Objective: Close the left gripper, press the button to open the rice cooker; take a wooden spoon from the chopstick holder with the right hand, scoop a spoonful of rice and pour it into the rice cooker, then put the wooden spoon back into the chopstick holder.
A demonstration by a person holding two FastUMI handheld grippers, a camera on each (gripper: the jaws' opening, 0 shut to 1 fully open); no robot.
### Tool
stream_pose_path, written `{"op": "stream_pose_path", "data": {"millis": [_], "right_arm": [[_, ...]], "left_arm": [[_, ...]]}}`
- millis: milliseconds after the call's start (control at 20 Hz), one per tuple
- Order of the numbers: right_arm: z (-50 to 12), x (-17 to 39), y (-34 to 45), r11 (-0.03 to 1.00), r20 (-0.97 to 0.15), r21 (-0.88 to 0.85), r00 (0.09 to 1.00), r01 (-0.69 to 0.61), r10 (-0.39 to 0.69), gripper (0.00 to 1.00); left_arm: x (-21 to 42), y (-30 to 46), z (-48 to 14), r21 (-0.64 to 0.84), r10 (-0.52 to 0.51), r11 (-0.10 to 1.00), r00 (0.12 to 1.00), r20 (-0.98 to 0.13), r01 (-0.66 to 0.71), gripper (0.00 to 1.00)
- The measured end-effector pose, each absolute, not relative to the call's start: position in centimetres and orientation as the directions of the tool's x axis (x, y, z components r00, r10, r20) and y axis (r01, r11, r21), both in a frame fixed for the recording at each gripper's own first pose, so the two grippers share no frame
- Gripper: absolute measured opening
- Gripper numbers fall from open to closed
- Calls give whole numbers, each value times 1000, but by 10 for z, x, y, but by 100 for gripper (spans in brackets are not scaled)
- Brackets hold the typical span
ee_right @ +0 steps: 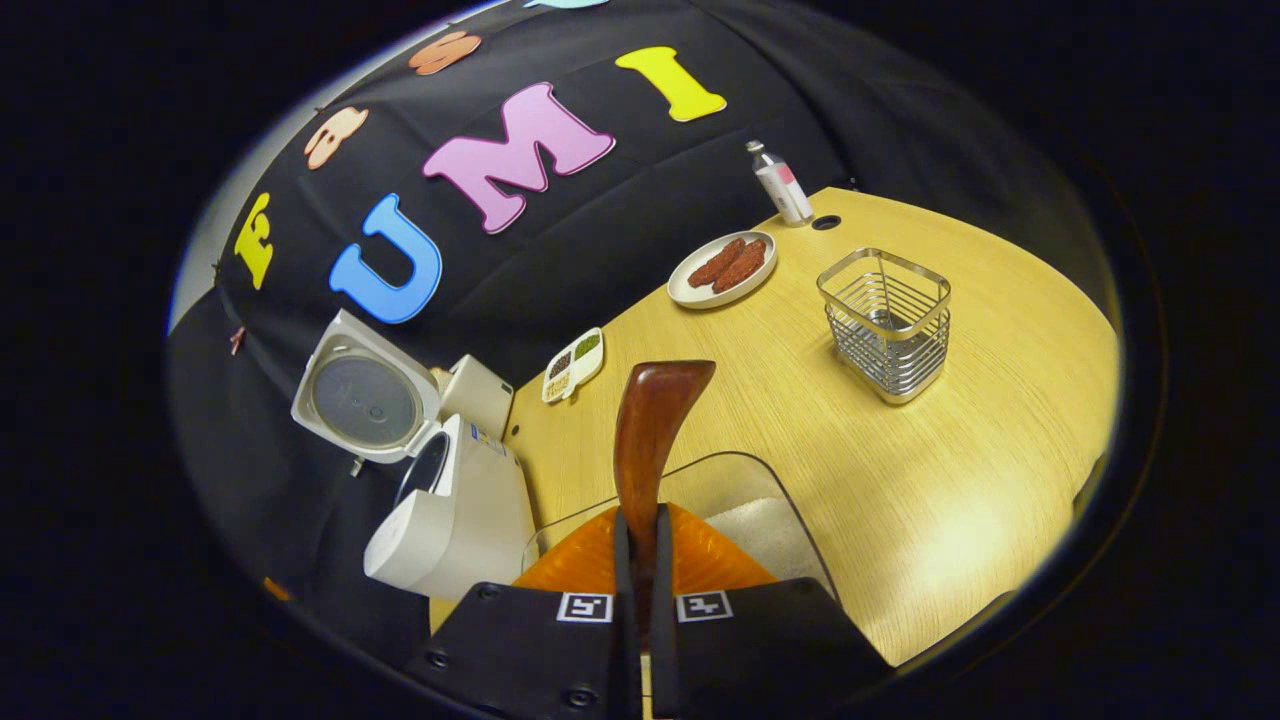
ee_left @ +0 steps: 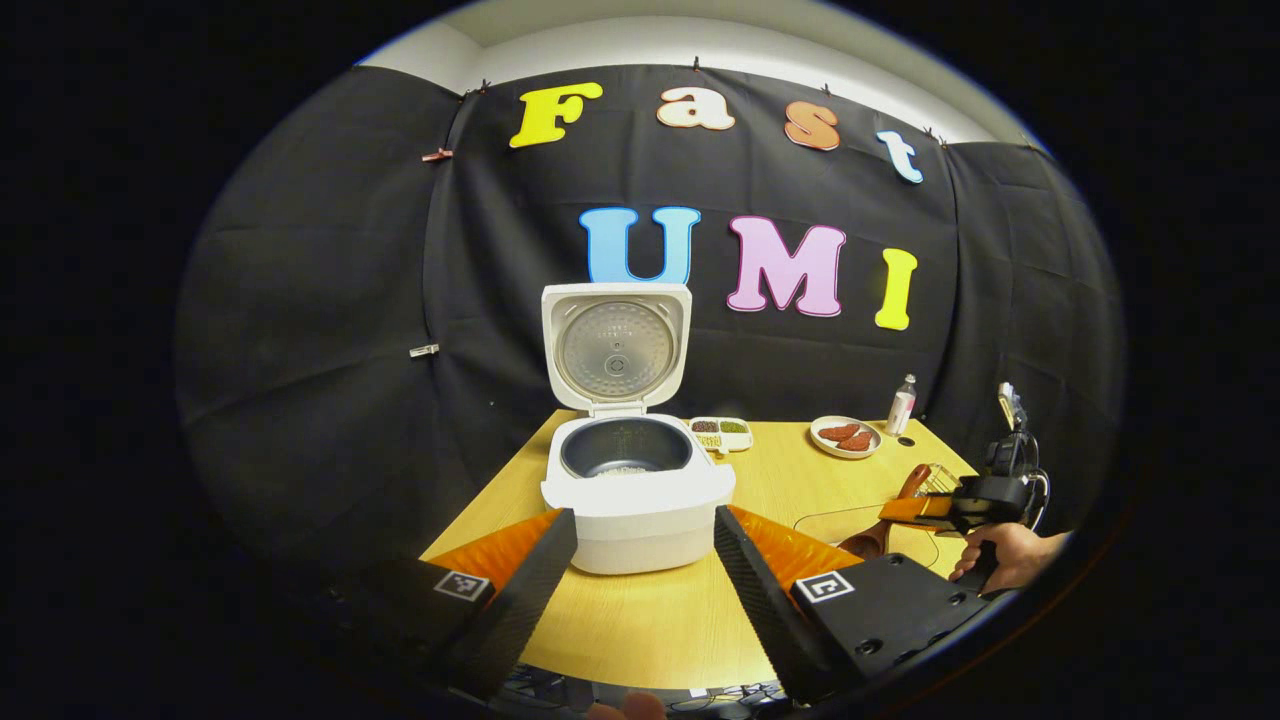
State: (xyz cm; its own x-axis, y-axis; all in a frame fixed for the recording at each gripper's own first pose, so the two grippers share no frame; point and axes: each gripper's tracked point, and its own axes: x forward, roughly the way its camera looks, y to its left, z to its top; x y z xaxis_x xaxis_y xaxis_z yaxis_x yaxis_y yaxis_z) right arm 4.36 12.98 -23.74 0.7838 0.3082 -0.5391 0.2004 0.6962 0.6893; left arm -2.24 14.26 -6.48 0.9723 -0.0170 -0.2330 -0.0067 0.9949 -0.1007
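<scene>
The white rice cooker (ee_left: 637, 500) stands open on the wooden table (ee_left: 770, 480), its lid (ee_left: 615, 350) upright. A little rice lies in its dark pot (ee_left: 625, 450). My left gripper (ee_left: 642, 525) is open, with its fingers on either side of the cooker's front and apart from it. My right gripper (ee_right: 640, 520) is shut on the wooden spoon (ee_right: 655, 420), which sticks out past the fingertips above a clear container of rice (ee_right: 760, 525). The wire chopstick holder (ee_right: 885, 325) stands beyond it. In the left gripper view, a hand (ee_left: 1010, 555) holds the right gripper (ee_left: 950, 508) and the spoon (ee_left: 870, 540).
A plate of sausages (ee_right: 722, 265), a small bottle (ee_right: 782, 185) and a divided dish of beans (ee_right: 572, 365) sit near the table's back edge. In the right gripper view, the open cooker (ee_right: 450, 510) is left of the rice container. Bare wood lies around the holder.
</scene>
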Motion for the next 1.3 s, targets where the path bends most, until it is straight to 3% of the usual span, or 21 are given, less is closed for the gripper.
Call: {"op": "stream_pose_path", "data": {"millis": [500, 850, 1300], "right_arm": [[-214, 46, 113, 472, -439, 847, 824, 247, 357, 8], [-167, 56, 140, 406, -390, 885, 838, 227, 381, 9], [-62, 106, 211, 359, -275, 926, 862, 117, 426, 8]], "left_arm": [[-19, 142, -65, -103, -22, 995, 972, -233, -2, 97], [-23, 140, -67, -116, -25, 993, 971, -236, -3, 95], [-31, 141, -71, -144, -27, 990, 972, -232, -7, 95]]}}
